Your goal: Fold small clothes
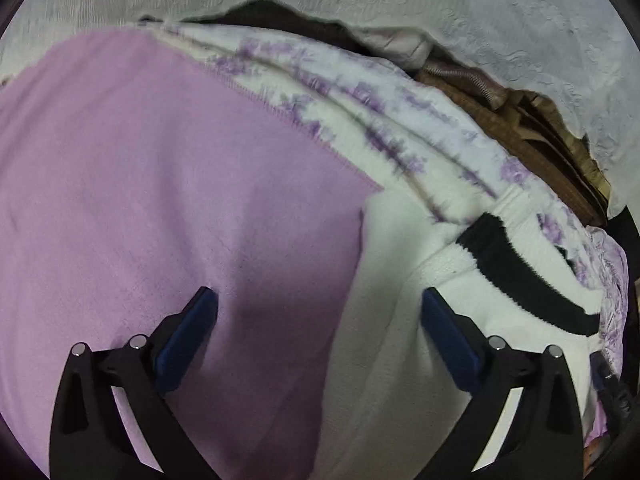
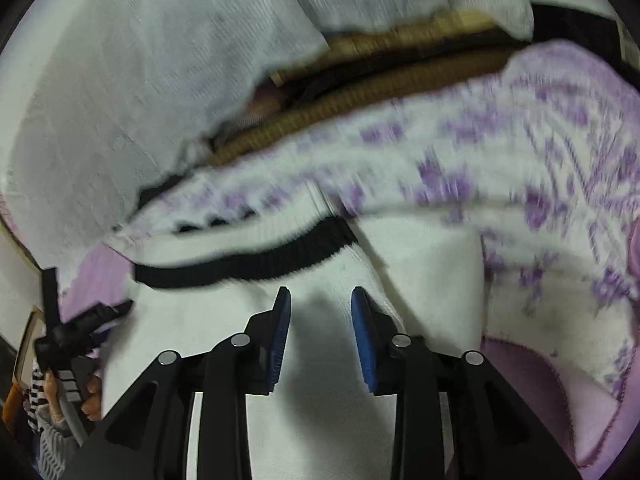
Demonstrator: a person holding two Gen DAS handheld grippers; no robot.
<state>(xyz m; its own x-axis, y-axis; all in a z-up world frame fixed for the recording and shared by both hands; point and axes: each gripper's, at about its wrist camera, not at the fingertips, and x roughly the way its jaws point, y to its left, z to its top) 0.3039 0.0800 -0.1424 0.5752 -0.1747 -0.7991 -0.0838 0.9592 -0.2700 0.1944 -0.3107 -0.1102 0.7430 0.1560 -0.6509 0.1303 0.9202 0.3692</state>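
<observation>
A white garment with a black ribbed band lies on a lilac blanket; it shows in the left wrist view (image 1: 384, 320) and in the right wrist view (image 2: 320, 360), with the black band (image 2: 248, 264) across it. My left gripper (image 1: 320, 300) is wide open and empty, hovering over the white garment's left edge where it meets the lilac blanket (image 1: 140, 184). My right gripper (image 2: 320, 300) is partly open, its blue pads (image 2: 282, 320) just above the white fabric, holding nothing.
A white fleece with purple flowers (image 1: 360, 104) lies behind the garment, also in the right wrist view (image 2: 520, 184). Brown folded items (image 1: 540, 140) and a white textured cover (image 1: 440, 8) sit beyond. The left gripper's handle and a hand (image 2: 68, 360) show at lower left.
</observation>
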